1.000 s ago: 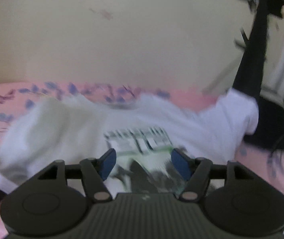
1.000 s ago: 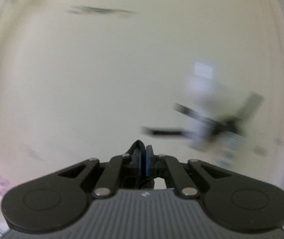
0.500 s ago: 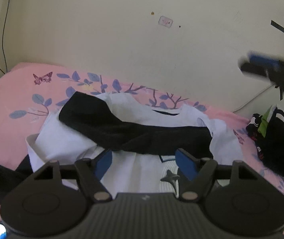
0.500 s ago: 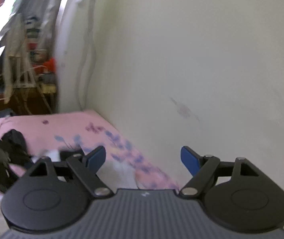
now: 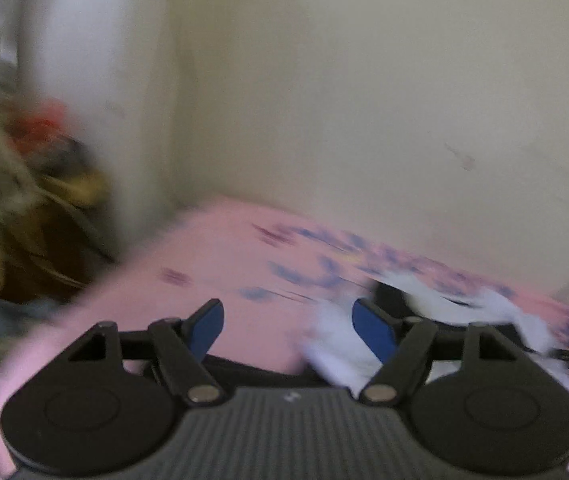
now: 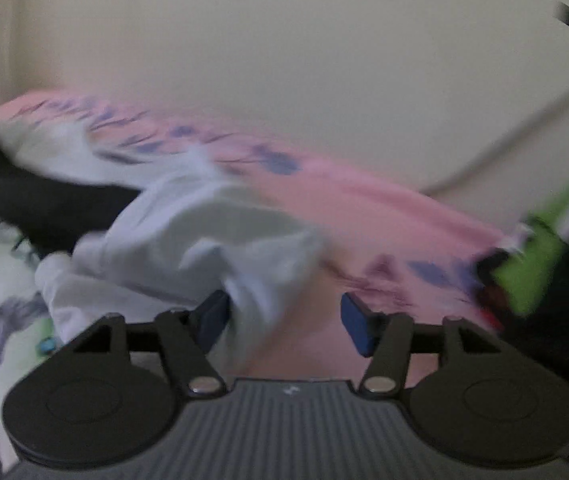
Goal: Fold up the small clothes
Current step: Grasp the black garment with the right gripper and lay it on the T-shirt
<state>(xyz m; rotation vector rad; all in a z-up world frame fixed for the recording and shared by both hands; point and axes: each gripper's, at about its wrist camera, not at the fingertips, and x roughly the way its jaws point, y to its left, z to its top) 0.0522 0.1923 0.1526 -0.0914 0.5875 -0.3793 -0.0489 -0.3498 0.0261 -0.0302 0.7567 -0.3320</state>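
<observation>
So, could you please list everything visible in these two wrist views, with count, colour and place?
White garment: one, white with a black part, crumpled on the bed; in the right wrist view it lies left of centre, by the gripper's left finger.
Black sleeve: one, black, across the garment at left.
Bedsheet: one, pink with blue and purple leaf print, under everything.
Green and black clothing: one blurred bundle, bright green and black, at the bed's right edge.
Wall: cream, behind the bed.
Clutter: blurred brown and red items, left of the bed; cannot tell what they are.
Cable: one, pale, along the wall at right.
Left gripper: black with blue pads, open, over the sheet.
Right gripper: black with blue pads, open.
</observation>
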